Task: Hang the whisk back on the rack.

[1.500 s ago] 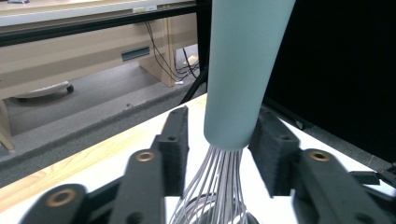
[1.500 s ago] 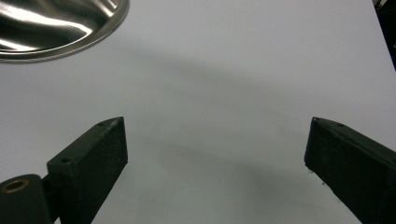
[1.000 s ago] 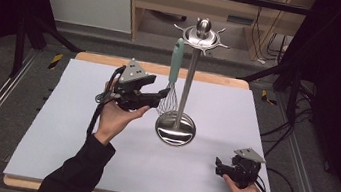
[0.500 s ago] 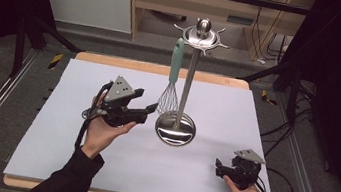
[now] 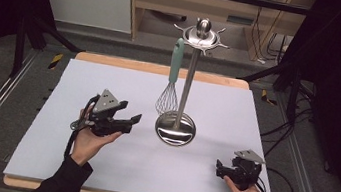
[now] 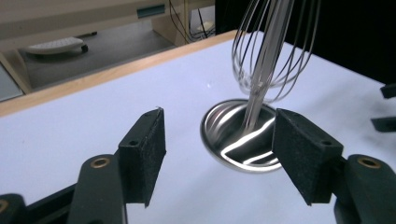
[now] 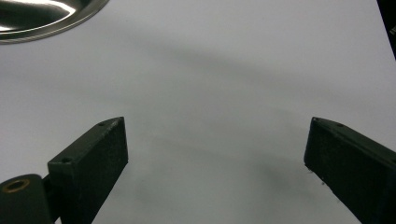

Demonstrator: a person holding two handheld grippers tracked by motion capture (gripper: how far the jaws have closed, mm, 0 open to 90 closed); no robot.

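- Since a second ago, the left gripper point(image 5: 133, 121) has been drawn back from the whisk point(image 5: 168, 100) and lowered toward the near left of the white mat point(image 5: 53, 125).
- Its jaws have just been opening; they are seen spread wide with nothing between them.
- The whisk is hung by its teal handle from the top of the steel stand point(image 5: 188, 78), its wire head just beside the pole above the round base point(image 6: 238, 144).
- The right gripper point(image 5: 219, 167) is held low at the near right corner, jaws parted and empty, well apart from the stand.
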